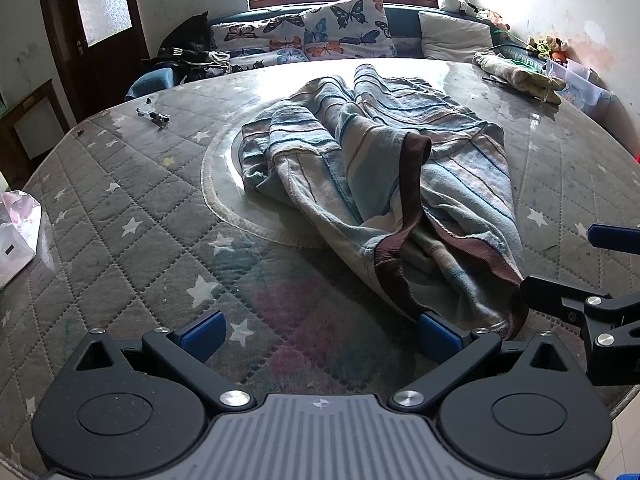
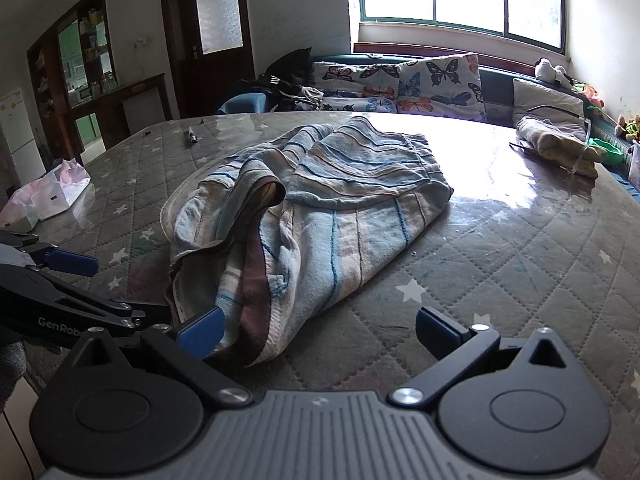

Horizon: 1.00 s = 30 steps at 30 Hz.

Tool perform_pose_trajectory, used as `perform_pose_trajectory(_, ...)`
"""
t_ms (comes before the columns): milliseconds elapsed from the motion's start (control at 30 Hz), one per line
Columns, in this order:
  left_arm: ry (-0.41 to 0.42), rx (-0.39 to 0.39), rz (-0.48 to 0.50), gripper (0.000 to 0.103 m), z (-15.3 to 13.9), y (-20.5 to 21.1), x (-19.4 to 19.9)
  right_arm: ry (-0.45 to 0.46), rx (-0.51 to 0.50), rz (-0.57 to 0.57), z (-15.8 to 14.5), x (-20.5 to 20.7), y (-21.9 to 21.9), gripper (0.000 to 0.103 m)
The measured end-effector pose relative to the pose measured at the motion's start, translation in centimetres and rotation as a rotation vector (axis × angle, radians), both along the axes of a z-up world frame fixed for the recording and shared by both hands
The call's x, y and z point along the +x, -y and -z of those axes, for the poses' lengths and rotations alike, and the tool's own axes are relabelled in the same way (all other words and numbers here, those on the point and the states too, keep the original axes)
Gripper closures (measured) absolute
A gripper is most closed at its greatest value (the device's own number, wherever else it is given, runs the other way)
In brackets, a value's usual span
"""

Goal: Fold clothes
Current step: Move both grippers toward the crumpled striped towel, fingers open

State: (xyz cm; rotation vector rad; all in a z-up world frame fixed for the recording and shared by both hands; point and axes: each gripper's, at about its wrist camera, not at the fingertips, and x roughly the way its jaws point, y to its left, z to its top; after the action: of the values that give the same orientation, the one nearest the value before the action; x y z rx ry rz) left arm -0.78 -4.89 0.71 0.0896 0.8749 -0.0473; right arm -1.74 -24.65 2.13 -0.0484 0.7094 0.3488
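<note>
A crumpled sweater (image 1: 372,168) with blue and beige stripes and a brown ribbed hem lies in a heap on the quilted star-print table (image 1: 132,240). My left gripper (image 1: 320,336) is open just in front of it, with its right pad (image 1: 438,336) right at the near hem corner. The right gripper (image 1: 580,268) shows at the right edge, its fingers spread. In the right wrist view the sweater (image 2: 320,208) sits ahead and to the left. My right gripper (image 2: 320,332) is open, and its left pad (image 2: 200,332) rests against the sweater's near end. The left gripper (image 2: 100,288) reaches in from the left.
A pen-like object (image 1: 154,116) lies at the far left of the table, and a white plastic bag (image 1: 16,236) sits at its left edge. A folded cloth (image 1: 520,72) rests at the far right. Behind it are butterfly cushions (image 1: 320,32) on a sofa and a dark door (image 1: 96,20).
</note>
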Motion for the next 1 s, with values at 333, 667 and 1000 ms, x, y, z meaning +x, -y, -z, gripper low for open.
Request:
perform_pose_trajectory(333, -0.011, 0.005, -0.002, 0.0, 0.2, 0.0, 0.7, -0.009, 0.01, -0.003, 0.3, 0.6, 0.1, 0.0)
perform_pose_trajectory(667, -0.015, -0.004, -0.003, 0.0, 0.3, -0.1, 1.5, -0.011, 0.016, -0.022, 0.4, 1.3, -0.3, 0.001)
perform_pose_trajectory(1000, -0.007, -0.013, -0.014, 0.0, 0.2, -0.5, 2.7, -0.01, 0.028, -0.047, 0.4, 2.5, -0.7, 0.004)
